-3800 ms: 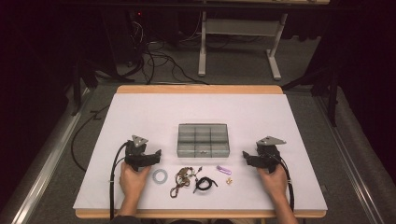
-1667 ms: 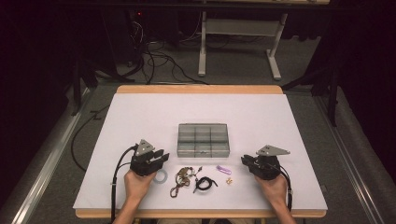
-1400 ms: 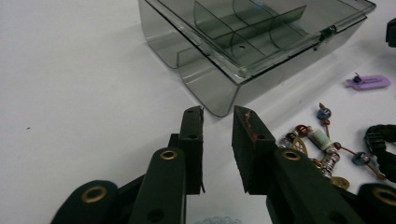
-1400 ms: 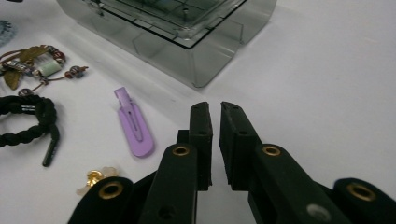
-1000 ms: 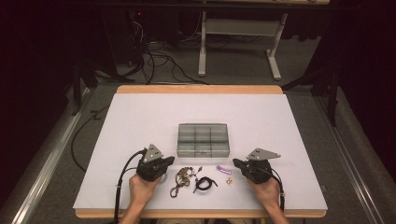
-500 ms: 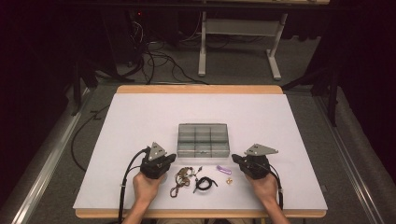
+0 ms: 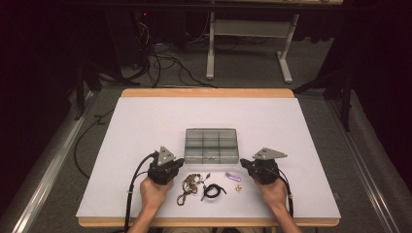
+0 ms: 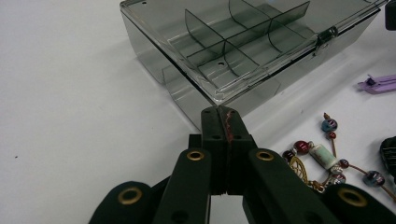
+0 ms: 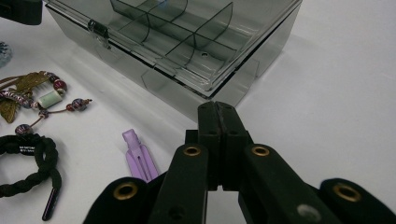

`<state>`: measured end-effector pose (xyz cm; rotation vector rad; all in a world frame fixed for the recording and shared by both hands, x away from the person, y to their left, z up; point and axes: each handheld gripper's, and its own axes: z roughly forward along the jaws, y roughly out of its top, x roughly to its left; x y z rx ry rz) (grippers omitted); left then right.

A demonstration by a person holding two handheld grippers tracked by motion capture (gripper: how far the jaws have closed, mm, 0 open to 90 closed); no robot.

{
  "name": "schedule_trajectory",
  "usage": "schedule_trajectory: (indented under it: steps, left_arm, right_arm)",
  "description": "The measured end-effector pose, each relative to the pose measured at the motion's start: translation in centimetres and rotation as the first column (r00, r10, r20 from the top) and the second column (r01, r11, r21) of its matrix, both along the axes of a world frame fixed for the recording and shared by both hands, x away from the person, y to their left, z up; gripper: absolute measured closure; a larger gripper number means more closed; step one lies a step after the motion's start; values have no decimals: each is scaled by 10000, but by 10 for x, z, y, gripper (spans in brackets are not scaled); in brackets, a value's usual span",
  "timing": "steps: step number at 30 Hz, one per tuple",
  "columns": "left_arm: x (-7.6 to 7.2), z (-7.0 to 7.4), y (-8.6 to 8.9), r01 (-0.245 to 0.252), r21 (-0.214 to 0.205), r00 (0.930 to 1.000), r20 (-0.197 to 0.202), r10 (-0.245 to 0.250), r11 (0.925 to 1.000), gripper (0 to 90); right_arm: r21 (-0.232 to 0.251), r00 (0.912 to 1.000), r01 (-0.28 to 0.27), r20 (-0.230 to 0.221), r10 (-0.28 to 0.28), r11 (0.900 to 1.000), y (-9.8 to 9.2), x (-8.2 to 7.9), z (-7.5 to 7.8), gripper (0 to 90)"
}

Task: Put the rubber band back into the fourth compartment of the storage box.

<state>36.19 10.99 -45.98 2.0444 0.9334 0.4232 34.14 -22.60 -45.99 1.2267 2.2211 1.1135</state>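
A closed clear grey compartment box [image 7: 212,144] sits in the middle of the white mat. My left gripper [image 7: 180,162] is shut and empty, its tips [image 8: 223,112] just short of the box's near left corner [image 8: 201,93]. My right gripper [image 7: 244,164] is also shut and empty, with its tips [image 9: 218,108] near the box's right corner [image 9: 219,88]. Between the hands lie a beaded necklace [image 7: 189,186], a black braided cord [image 7: 213,191], a purple clip [image 7: 232,176] and a small gold charm [image 7: 238,188].
The box's latch [image 8: 328,34] faces the person. The white mat [image 7: 145,126] lies on a wooden table [image 7: 209,92], with bare mat behind and beside the box. Cables and a desk frame [image 7: 248,43] stand on the dark floor beyond.
Both hands have drawn inward toward the box's front corners since the earliest frames. The left gripper now covers the pale ring that lay beside it. Jaws stay shut.
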Motion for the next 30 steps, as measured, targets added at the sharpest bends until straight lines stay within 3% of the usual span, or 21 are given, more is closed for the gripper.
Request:
schedule_trajectory:
  steps: [17,30]
  left_arm:
    - [1,1,-3,-140,196,9998,119,138,9997,897]
    - [4,6,-4,-172,-88,9997,179,173,9998,878]
  right_arm:
    - [-192,9999,-110,37,111,9998,6,3,3,900]
    - [-19,9997,-17,241,18,10000,6,4,9,900]
